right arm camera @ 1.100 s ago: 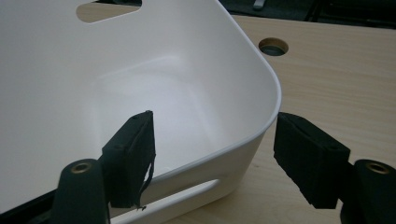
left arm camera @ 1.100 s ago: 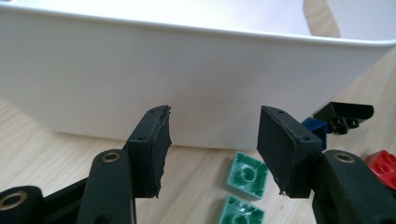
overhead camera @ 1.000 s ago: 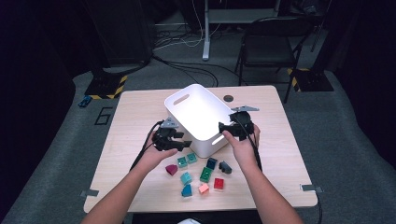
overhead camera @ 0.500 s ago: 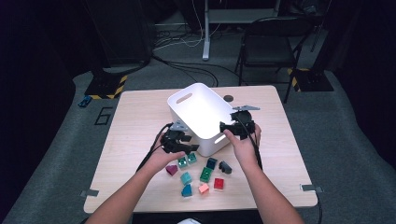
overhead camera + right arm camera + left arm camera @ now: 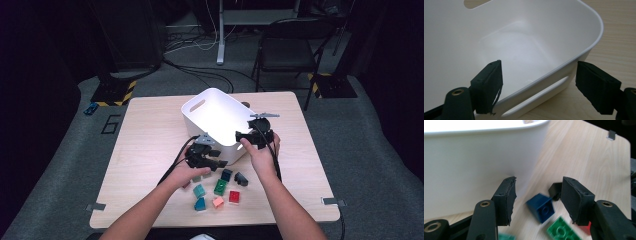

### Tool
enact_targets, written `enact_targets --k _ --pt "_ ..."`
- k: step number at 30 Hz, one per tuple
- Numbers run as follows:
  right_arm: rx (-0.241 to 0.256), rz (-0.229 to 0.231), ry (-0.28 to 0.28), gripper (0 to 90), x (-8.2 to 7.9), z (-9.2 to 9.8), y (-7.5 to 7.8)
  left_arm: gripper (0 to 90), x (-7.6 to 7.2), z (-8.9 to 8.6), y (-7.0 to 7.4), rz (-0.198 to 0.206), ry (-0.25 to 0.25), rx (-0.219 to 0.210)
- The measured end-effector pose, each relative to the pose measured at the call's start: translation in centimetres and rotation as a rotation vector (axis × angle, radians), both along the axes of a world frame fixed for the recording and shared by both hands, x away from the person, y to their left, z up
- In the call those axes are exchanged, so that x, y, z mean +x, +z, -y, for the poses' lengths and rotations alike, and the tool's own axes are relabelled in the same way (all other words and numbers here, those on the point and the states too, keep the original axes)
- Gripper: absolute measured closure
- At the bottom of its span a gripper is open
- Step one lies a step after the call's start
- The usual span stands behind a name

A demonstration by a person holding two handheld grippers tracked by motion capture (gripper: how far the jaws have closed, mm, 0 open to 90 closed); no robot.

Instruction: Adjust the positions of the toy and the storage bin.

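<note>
- High view: white plastic bin (image 5: pixel 212 112) sits mid-bench on the light wooden bench (image 5: pixel 145 135), tilted diagonally; loose toy bricks scattered just near of it, likely meant to go into the bin.
- Right claw (image 5: pixel 248 136) hangs over the bin's near-right rim. Right gripper view: jaws wide apart, one inside the bin, one outside, straddling the rim (image 5: pixel 574 58) above the handle slot; holding nothing, not yet pinched. Looks placed to grab and steady the bin.
- Left claw (image 5: pixel 216 162) is low at the bin's near-left wall, above the brick pile. Left gripper view: jaws well open, empty, left jaw close to the white wall; cannot tell if touching.
- Dark blue square plastic brick (image 5: pixel 540 207) lies on the bench between the left claw's jaws, slightly beyond the tips, not touched. Seems the pick target.
- Green flat studded brick (image 5: pixel 560 230) lies just near of the blue one, by the right jaw; small black brick (image 5: pixel 554 190) just beyond; red brick (image 5: pixel 586 227) partly hidden behind the right jaw.
- Other bricks in high view: teal (image 5: pixel 199 190), orange-pink (image 5: pixel 218 202), red (image 5: pixel 234 196), all near of the claws.
</note>
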State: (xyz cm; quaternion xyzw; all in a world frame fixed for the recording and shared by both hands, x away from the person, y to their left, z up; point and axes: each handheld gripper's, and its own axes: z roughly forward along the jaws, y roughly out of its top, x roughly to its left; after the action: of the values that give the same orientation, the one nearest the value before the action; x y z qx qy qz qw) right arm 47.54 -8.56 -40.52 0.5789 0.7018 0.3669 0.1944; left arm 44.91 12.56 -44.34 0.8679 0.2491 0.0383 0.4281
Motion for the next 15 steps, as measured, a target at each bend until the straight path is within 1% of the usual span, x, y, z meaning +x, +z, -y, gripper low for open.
enact_targets --k 2,4,6,7,8,9,10,11,13,15 --pt "-0.001 -0.011 0.001 21.3 0.0 -0.1 -0.1 45.0 0.1 0.9 0.1 0.008 -0.018 0.003" --pt "-0.013 -0.006 0.013 21.6 0.0 -0.1 -0.2 45.1 0.2 1.5 0.1 0.012 -0.029 0.000" --pt "-0.023 -0.004 0.017 21.8 -0.1 -0.1 -0.2 45.1 0.3 1.7 0.2 0.014 -0.032 0.007" --pt "-0.024 -0.001 0.016 22.0 -0.1 -0.1 -0.2 45.1 0.3 1.7 0.2 0.019 -0.030 0.002" --pt "-0.027 0.002 0.016 22.0 -0.1 -0.1 -0.2 44.8 0.3 1.5 0.3 0.027 -0.021 0.014" --pt "-0.034 0.005 0.022 22.3 -0.2 -0.1 -0.2 44.3 0.4 1.1 0.4 0.032 -0.005 0.017" --pt "-0.040 0.012 0.027 23.0 -0.2 -0.1 -0.2 44.1 0.5 0.7 0.6 0.032 0.003 0.014" --pt "-0.045 0.018 0.029 24.1 -0.3 -0.1 -0.2 44.1 0.7 0.2 0.7 0.034 0.024 0.008" --pt "-0.054 0.031 0.036 29.3 -0.4 -0.2 -0.1 44.0 1.1 -1.1 1.1 0.031 0.058 0.001" --pt "-0.048 0.038 0.045 36.3 -0.4 -0.3 0.0 43.9 1.4 -2.3 1.4 0.023 0.086 -0.006"
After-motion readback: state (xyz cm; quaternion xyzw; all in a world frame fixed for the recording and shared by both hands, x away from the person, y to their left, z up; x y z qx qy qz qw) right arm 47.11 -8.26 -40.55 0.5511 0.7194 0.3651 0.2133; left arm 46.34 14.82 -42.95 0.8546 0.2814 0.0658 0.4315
